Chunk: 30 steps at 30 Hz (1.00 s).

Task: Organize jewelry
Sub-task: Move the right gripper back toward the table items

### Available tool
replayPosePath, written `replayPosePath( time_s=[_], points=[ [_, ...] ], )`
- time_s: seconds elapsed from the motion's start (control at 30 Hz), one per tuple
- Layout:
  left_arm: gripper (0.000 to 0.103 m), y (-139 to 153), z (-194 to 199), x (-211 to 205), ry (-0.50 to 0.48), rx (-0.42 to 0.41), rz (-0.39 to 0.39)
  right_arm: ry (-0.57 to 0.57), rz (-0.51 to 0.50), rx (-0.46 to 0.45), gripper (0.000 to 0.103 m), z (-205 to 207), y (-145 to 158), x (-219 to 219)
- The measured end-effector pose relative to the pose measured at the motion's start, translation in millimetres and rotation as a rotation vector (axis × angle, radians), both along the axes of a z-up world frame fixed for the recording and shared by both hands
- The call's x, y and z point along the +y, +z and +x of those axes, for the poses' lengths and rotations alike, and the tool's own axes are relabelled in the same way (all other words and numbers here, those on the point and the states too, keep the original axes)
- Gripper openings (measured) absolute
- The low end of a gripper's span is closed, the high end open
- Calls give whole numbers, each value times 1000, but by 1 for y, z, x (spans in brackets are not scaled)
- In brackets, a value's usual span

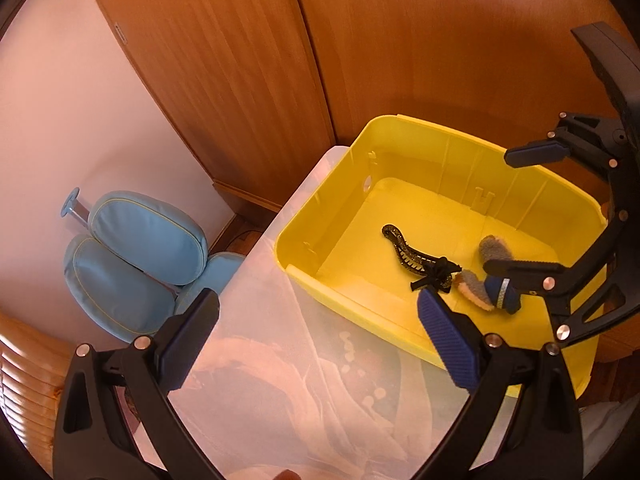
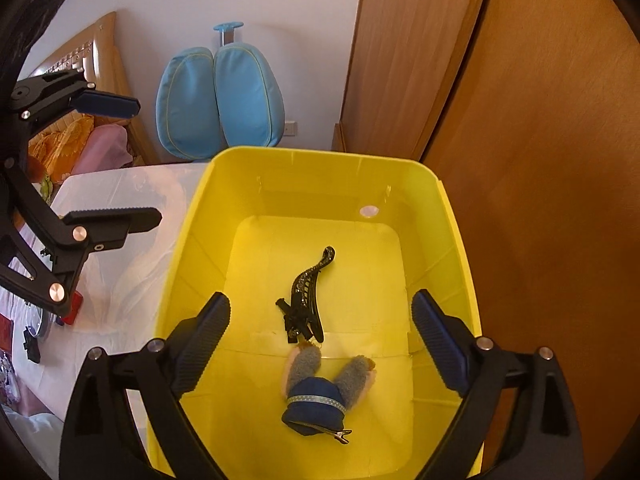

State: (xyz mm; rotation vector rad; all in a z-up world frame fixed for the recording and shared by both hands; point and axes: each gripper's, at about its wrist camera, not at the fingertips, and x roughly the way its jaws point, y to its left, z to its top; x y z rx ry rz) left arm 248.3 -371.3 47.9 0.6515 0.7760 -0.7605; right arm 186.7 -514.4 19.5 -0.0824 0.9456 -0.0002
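My right gripper [image 2: 320,344] and left gripper [image 1: 316,340] jaws gape empty; plush clip [image 2: 326,388], seemingly hat-shaped, lies low-centre in yellow bin [image 2: 192,216].

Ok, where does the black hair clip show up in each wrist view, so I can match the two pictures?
Left wrist view: the black hair clip lies right of centre on the yellow bin floor, left of the plush clip with the blue hat.
Right wrist view: the clip lies mid-picture, just above the plush clip.
Shared landmark: the yellow bin.
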Motion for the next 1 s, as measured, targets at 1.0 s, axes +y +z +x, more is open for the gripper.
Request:
replayPosePath(
  time_s=[1.0],
  points=[
    [96,-55,-90,321,576,105,-85,593,99,-28,98,-27,-9,268]
  ],
)
